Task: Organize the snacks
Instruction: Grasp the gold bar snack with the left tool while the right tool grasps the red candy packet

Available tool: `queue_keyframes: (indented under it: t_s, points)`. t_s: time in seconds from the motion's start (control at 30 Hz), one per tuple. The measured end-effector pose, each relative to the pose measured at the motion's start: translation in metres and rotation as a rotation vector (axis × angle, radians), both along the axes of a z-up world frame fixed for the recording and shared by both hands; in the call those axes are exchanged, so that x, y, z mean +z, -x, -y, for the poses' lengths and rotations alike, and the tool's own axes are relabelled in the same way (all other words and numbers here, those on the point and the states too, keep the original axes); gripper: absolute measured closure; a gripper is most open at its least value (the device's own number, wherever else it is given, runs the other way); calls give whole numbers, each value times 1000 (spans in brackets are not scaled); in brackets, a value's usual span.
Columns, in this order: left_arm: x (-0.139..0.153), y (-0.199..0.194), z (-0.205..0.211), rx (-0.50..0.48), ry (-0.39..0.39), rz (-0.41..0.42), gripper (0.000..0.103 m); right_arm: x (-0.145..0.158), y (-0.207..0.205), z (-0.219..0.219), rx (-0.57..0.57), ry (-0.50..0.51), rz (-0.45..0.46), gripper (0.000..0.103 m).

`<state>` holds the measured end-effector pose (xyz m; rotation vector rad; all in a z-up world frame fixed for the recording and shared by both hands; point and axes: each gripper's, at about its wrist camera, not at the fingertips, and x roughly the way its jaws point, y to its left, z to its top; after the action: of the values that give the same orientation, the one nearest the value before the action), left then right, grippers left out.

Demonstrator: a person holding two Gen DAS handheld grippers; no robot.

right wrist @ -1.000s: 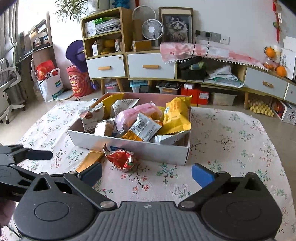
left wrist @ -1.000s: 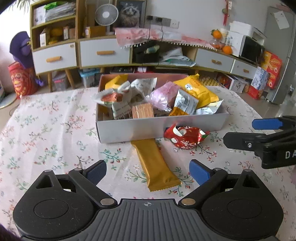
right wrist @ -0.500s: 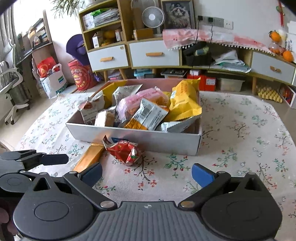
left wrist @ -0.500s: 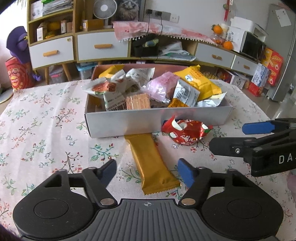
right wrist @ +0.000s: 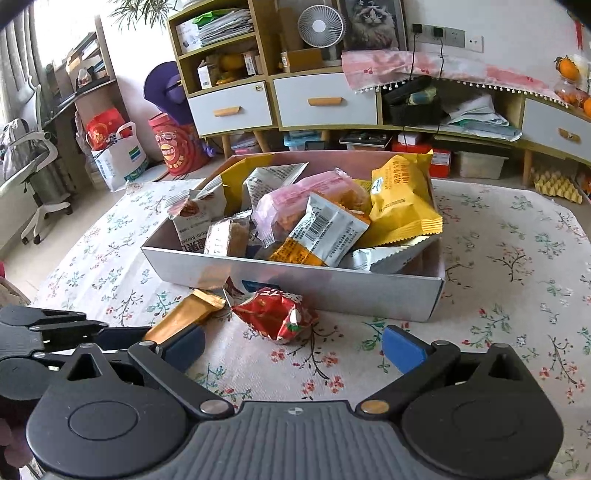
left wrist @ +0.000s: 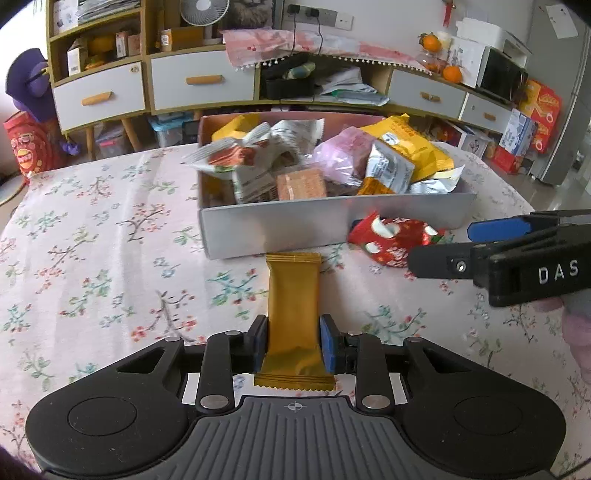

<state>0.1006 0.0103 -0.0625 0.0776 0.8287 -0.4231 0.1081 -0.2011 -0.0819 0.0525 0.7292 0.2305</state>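
Observation:
A grey box full of several snack packets stands on the floral tablecloth; it also shows in the right wrist view. My left gripper is shut on the near end of a long golden-yellow snack bar, which lies on the cloth pointing at the box. The bar's far end shows in the right wrist view. A red snack packet lies in front of the box, also in the left wrist view. My right gripper is open, just before the red packet.
The tablecloth covers the table around the box. Behind the table stands a long cabinet with drawers, a fan and shelves. A white chair is at far left.
My left gripper moved forward and closed on the yellow bar. My right gripper came closer to the red packet and stayed open.

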Motion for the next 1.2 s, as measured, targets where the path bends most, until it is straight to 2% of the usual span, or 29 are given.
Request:
queue_keyframes:
  t_s: [0.4, 0.8, 1.07, 1.2]
  points:
    - [-2, -5, -17, 5, 18, 8, 75, -8, -7, -4, 26, -9, -9, 21]
    - [-4, -11, -13, 0, 22, 24, 70, -16, -21, -11, -4, -3, -6, 36]
    - [-4, -12, -5, 8, 6, 33, 70, -15, -24, -12, -21, -6, -3, 42]
    - [-5, -11, -2, 9, -10, 42, 73, -15, -24, -12, -29, 10, 0, 50]
